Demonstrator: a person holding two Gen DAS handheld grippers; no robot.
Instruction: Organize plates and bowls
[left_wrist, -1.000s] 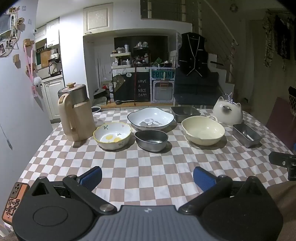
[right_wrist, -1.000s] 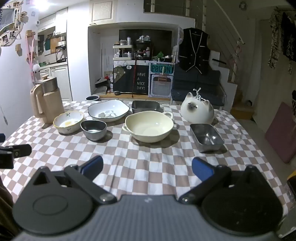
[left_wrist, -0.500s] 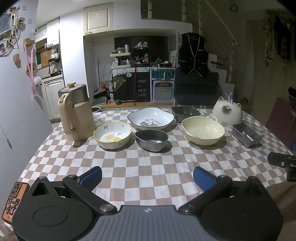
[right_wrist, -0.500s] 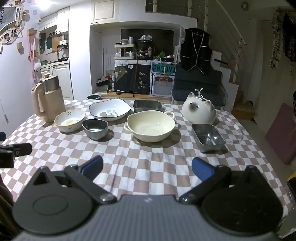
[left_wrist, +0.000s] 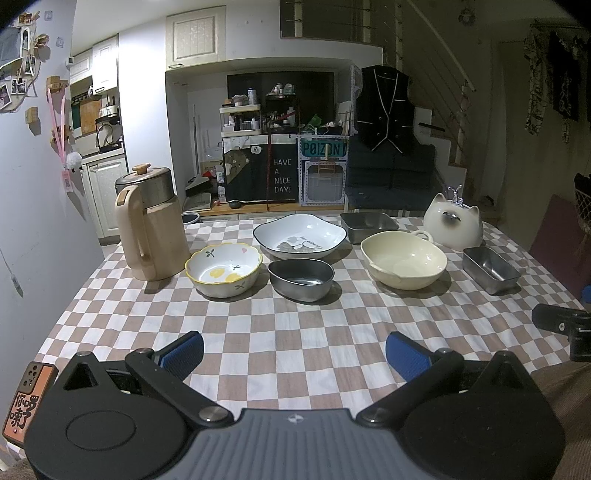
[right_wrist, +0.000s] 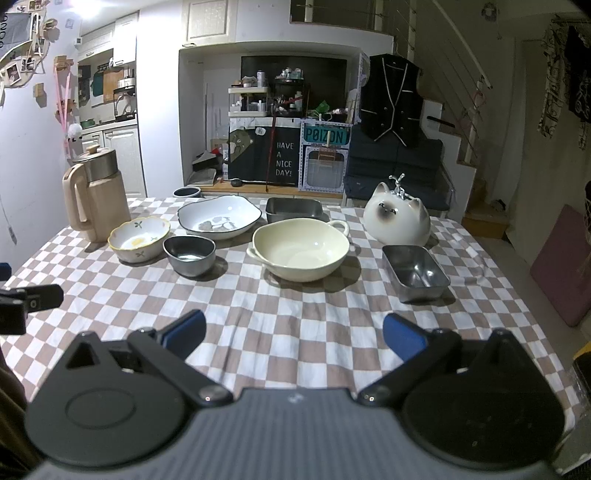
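Observation:
Several dishes stand on a checked tablecloth (left_wrist: 295, 332). From the left: a flowered bowl with a yellow rim (left_wrist: 223, 268) (right_wrist: 139, 238), a small dark metal bowl (left_wrist: 301, 278) (right_wrist: 189, 254), a white dish with a dark rim (left_wrist: 300, 235) (right_wrist: 219, 220) behind them, and a cream handled bowl (left_wrist: 403, 263) (right_wrist: 298, 252). Two rectangular steel tins sit at the back (left_wrist: 364, 226) (right_wrist: 293, 209) and right (left_wrist: 490, 264) (right_wrist: 414, 271). My left gripper (left_wrist: 294, 353) is open over the near cloth, holding nothing. My right gripper (right_wrist: 294, 334) is open too, short of the cream bowl.
A beige jug with a steel lid (left_wrist: 149, 228) (right_wrist: 95, 195) stands at the table's left. A white cat-shaped pot (left_wrist: 453, 223) (right_wrist: 397, 216) sits at the back right. An orange-cased phone (left_wrist: 26, 400) lies at the near left edge. Kitchen shelves and a sofa lie beyond.
The right wrist view has crept slightly forward and down toward the table. The left gripper and all the dishes stay where they were.

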